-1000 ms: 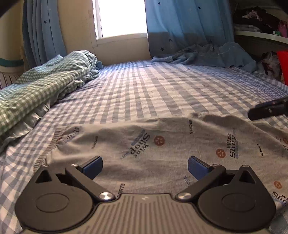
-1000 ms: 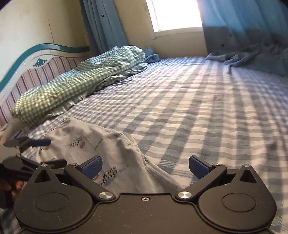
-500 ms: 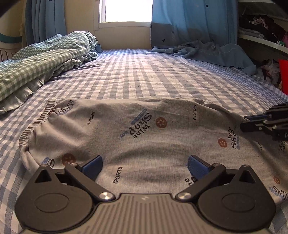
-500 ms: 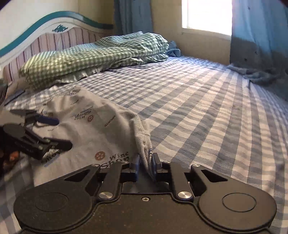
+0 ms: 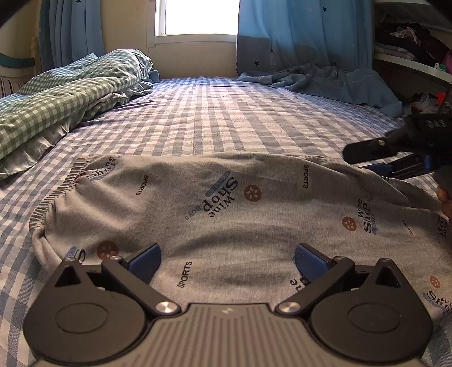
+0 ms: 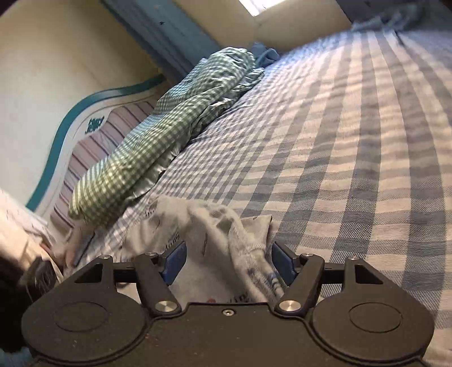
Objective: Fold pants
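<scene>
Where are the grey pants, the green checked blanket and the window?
grey pants (image 5: 226, 220), left wrist view, middle of fabric.
green checked blanket (image 5: 70, 96), left wrist view, top folds.
window (image 5: 197, 17), left wrist view, bright pane.

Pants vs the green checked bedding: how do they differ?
The pants are grey with printed words and lie spread flat near the grippers; the green checked bedding is gingham and bunched in a heap at the bed's left side. Both are cloth resting on the checked sheet.

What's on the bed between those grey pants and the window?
In the left wrist view, only bare checked bedsheet lies between the grey pants and the window.
</scene>
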